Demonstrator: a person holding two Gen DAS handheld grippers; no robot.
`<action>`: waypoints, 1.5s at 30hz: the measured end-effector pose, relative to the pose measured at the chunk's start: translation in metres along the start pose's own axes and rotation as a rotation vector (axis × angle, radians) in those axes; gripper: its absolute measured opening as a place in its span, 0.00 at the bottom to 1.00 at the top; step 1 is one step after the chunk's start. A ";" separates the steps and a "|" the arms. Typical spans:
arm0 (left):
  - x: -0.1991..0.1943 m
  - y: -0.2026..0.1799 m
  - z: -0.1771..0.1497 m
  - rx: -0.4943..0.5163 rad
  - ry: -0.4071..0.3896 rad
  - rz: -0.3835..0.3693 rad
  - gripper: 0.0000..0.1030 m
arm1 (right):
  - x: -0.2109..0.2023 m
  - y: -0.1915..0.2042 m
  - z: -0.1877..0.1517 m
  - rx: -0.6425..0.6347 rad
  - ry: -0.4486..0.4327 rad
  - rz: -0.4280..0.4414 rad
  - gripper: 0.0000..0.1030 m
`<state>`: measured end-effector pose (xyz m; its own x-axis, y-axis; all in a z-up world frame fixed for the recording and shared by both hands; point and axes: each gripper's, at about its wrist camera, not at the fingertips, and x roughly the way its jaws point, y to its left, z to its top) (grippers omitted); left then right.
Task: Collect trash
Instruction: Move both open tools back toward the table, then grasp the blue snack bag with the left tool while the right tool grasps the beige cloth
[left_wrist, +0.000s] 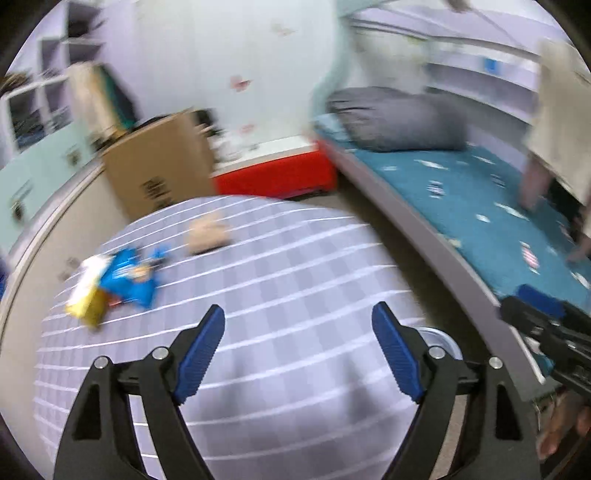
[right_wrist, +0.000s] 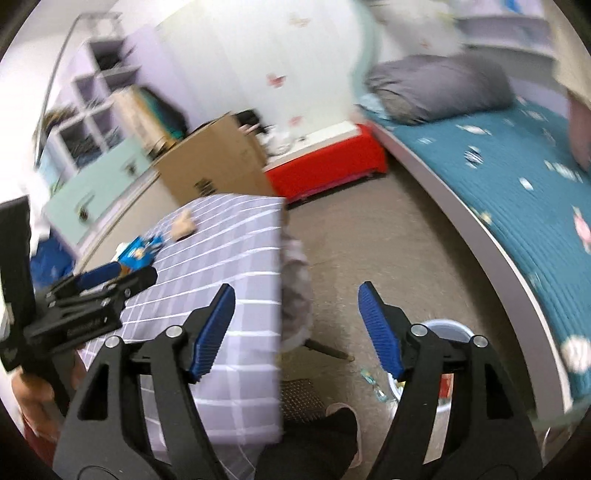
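Note:
A blue snack wrapper (left_wrist: 131, 278), a yellow and white wrapper (left_wrist: 86, 295) and a crumpled tan paper piece (left_wrist: 207, 234) lie on a table with a grey checked cloth (left_wrist: 277, 295). My left gripper (left_wrist: 298, 321) is open and empty above the cloth, short of the wrappers. My right gripper (right_wrist: 297, 299) is open and empty over the table's right edge. A white bin (right_wrist: 448, 328) stands on the floor by the bed; it also shows in the left wrist view (left_wrist: 441, 338). The blue wrapper (right_wrist: 138, 253) and tan piece (right_wrist: 183, 225) show in the right wrist view. Both views are blurred.
A cardboard box (left_wrist: 159, 166) and a red box (left_wrist: 277, 173) stand beyond the table. A bed with a teal cover (left_wrist: 480, 206) and grey pillow (left_wrist: 399, 118) runs along the right. Shelves and a mint cabinet (right_wrist: 96, 173) are at the left. My shoe (right_wrist: 343, 417) is on the floor.

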<state>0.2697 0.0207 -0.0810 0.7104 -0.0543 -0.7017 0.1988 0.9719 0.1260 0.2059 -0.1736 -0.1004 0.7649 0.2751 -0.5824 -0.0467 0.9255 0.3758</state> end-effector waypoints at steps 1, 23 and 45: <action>0.003 0.018 0.001 -0.027 0.009 0.022 0.78 | 0.010 0.016 0.006 -0.030 0.011 0.018 0.68; 0.127 0.177 0.031 -0.310 0.181 0.131 0.71 | 0.194 0.140 0.080 -0.191 0.223 0.090 0.71; 0.106 0.202 0.039 -0.306 0.081 -0.038 0.13 | 0.278 0.183 0.088 -0.191 0.313 0.097 0.57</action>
<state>0.4118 0.2026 -0.1022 0.6477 -0.0850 -0.7571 0.0024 0.9940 -0.1095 0.4663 0.0494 -0.1301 0.5193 0.4029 -0.7537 -0.2513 0.9149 0.3159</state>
